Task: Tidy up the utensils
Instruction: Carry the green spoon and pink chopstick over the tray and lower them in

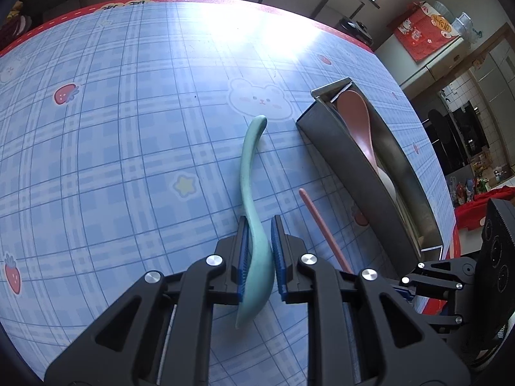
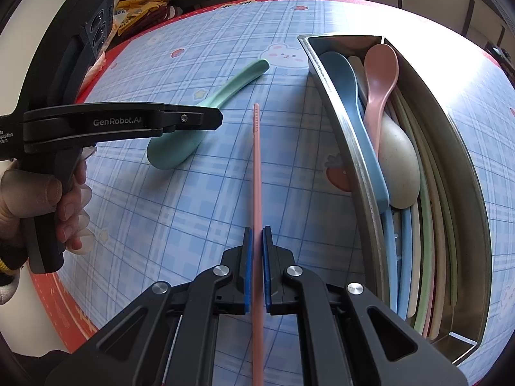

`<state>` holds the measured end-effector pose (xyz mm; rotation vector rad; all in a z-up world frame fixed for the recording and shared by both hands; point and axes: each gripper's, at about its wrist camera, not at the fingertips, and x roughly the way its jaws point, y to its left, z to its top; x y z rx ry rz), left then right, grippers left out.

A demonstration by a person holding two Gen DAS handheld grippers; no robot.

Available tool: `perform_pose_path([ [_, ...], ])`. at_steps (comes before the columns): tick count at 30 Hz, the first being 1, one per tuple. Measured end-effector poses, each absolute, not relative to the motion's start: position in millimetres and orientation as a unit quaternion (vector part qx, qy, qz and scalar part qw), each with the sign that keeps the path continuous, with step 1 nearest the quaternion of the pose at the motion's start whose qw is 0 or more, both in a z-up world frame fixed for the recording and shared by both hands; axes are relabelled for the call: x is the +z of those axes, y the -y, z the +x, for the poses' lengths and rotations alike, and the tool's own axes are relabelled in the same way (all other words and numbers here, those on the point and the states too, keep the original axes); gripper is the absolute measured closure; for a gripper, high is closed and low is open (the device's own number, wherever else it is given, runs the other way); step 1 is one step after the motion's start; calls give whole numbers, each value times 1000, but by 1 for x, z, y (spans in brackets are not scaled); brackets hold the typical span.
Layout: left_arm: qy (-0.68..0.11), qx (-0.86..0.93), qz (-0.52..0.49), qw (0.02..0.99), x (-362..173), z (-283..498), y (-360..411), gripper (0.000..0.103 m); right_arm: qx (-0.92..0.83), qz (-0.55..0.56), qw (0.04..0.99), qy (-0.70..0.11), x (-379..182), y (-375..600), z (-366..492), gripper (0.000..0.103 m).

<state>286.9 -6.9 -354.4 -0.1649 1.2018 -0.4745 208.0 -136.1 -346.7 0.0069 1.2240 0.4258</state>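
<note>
Mint-green spoon (image 1: pixel 254 225) sat clamped in my left gripper (image 1: pixel 260 257), blue pads pressed on both sides of its neck, at lower centre of the left wrist view. Handle ran up toward centre frame; bowl hung below the jaws. In the right wrist view the same spoon appeared at centre left, bowl low over the blue checked tablecloth (image 2: pixel 161 225); I could not tell whether it touched.

My right gripper (image 2: pixel 256 270) was clenched on a pink chopstick (image 2: pixel 256 177), which ran straight up the middle of that view from bottom edge to just above centre. Its far tip lay beside the spoon handle, apart from it.

Steel tray (image 2: pixel 476 225) occupied the right side of the right wrist view. Inside I noted a pink spoon (image 2: pixel 379 74), a blue spoon (image 2: pixel 341 77), a beige spoon (image 2: pixel 399 167) and several pastel chopsticks along the far wall.

A hand (image 2: pixel 48 206) held the left gripper's handle at left edge.
</note>
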Motion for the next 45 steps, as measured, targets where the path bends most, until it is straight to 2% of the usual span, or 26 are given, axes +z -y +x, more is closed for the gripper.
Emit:
perform_pose_path([
  [8, -552, -207, -101, 802, -356, 271, -2, 86, 205, 11, 796, -569, -349, 142, 209, 97],
  [17, -533, -188, -191, 803, -344, 228, -33, 85, 212, 55, 792, -569, -348, 157, 207, 97],
  [29, -516, -189, -227, 804, -305, 171, -44, 85, 237, 134, 826, -494, -297, 215, 189, 97],
  [39, -510, -210, -211, 807, -262, 205, 3, 85, 202, 114, 868, -439, -265, 278, 213, 97],
  [45, -509, -222, -216, 803, -254, 233, 49, 85, 199, 76, 871, -442, -271, 288, 228, 97],
])
